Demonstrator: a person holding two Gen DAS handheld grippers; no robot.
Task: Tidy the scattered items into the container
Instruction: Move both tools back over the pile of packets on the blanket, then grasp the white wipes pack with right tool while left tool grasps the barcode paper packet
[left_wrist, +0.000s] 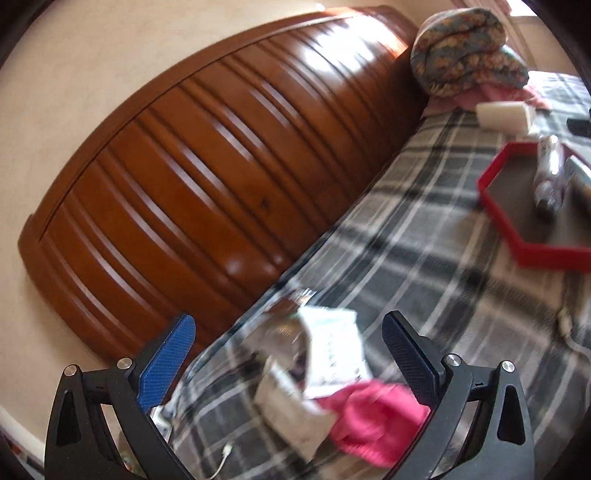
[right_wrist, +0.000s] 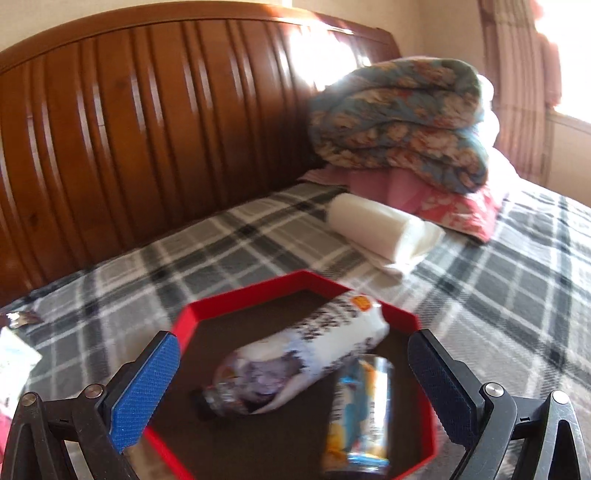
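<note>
A red hexagonal tray (right_wrist: 236, 299) with a dark floor lies on the plaid bed. In it lie a plastic bottle (right_wrist: 295, 354) and a blue-and-orange packet (right_wrist: 362, 410). My right gripper (right_wrist: 291, 373) is open and empty just above the tray. In the left wrist view the tray (left_wrist: 495, 206) is at the far right with the bottle (left_wrist: 548, 173) in it. My left gripper (left_wrist: 288, 350) is open over white and silver wrappers (left_wrist: 332, 347) and a pink cloth (left_wrist: 376, 417) on the blanket, touching nothing.
A brown wooden headboard (left_wrist: 177, 184) runs along the bed's far side. A folded floral quilt (right_wrist: 399, 122) sits on pink pillows, and a white roll (right_wrist: 380, 229) lies beyond the tray. A thin white cable (left_wrist: 221, 456) lies near the bed edge.
</note>
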